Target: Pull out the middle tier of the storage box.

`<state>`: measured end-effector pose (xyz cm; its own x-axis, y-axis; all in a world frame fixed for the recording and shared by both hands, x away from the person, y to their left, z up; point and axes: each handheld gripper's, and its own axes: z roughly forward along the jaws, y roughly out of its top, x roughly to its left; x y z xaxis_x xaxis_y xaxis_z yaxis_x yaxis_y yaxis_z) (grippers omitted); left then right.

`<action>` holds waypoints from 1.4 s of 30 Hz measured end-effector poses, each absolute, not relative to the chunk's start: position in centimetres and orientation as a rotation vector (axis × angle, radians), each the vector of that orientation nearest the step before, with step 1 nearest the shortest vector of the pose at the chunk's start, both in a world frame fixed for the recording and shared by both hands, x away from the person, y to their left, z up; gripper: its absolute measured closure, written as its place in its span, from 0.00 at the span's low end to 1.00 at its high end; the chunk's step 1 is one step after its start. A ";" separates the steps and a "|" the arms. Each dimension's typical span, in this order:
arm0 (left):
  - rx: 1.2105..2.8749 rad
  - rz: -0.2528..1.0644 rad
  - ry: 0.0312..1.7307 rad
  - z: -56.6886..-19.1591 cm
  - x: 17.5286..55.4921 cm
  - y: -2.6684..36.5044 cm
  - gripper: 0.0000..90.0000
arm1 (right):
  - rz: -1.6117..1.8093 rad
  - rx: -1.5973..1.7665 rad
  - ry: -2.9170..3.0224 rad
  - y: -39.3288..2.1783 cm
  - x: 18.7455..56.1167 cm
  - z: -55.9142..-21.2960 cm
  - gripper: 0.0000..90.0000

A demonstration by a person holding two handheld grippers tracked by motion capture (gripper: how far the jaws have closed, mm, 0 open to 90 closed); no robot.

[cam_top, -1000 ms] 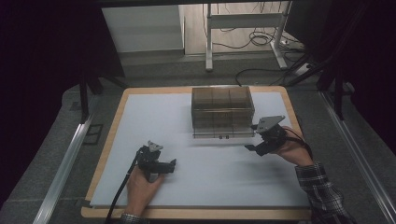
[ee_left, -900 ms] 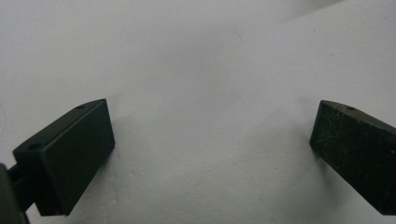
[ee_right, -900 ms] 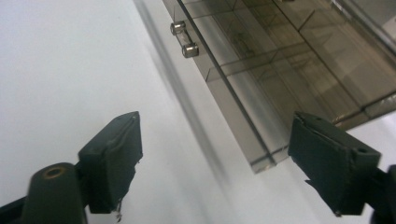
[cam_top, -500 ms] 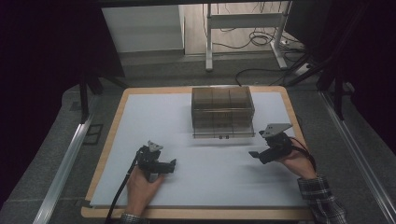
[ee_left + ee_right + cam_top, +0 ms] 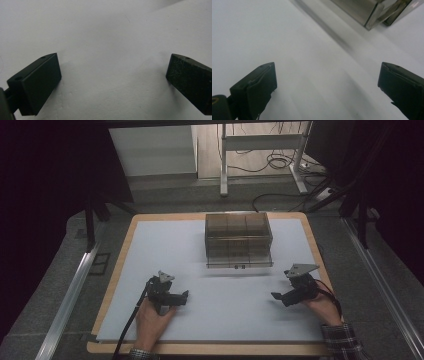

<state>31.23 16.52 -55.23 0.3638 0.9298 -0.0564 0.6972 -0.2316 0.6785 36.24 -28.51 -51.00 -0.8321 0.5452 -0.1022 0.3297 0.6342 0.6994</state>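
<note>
1. White sheeting covers the wood-edged table (image 5: 115, 285) at which I work, with dark floor around it and a desk frame and loose cables (image 5: 265, 167) beyond its far edge.

2. Toward the far middle of the sheet stands a smoky, see-through organiser box (image 5: 239, 239), divided into compartments; from the high view I cannot tell whether anything lies inside them.

3. My left gripper (image 5: 176, 296) rests low over the near left part of the sheet, well apart from the box. In the left gripper view its two black jaws stand wide, with bare white surface between them and nothing held.

4. My right gripper (image 5: 280, 296) sits over the near right part of the sheet, near the table's right edge, in front of the box's right corner and clear of it. Its jaws have just been opening, and in the right gripper view they stand wide with nothing between them.

5. The right gripper view catches a corner of the box (image 5: 372, 12) at the top of the frame, apart from the jaws.

6. A plaid sleeve (image 5: 342, 340) shows at my right wrist, and a black cable (image 5: 127, 330) trails from the left gripper toward the near table edge.
</note>
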 end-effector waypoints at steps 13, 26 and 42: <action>2.008 0.485 1.404 -55.2 31.2 16.5 0.00 | 1.006 0.784 2.564 -29.2 35.5 -52.9 0.02; 2.008 0.484 1.404 -55.2 31.2 16.5 0.00 | 1.015 0.790 2.575 -29.4 35.5 -53.1 0.01; 2.008 0.483 1.405 -55.2 31.2 16.5 0.00 | 1.001 0.795 2.565 -29.3 35.5 -53.2 0.00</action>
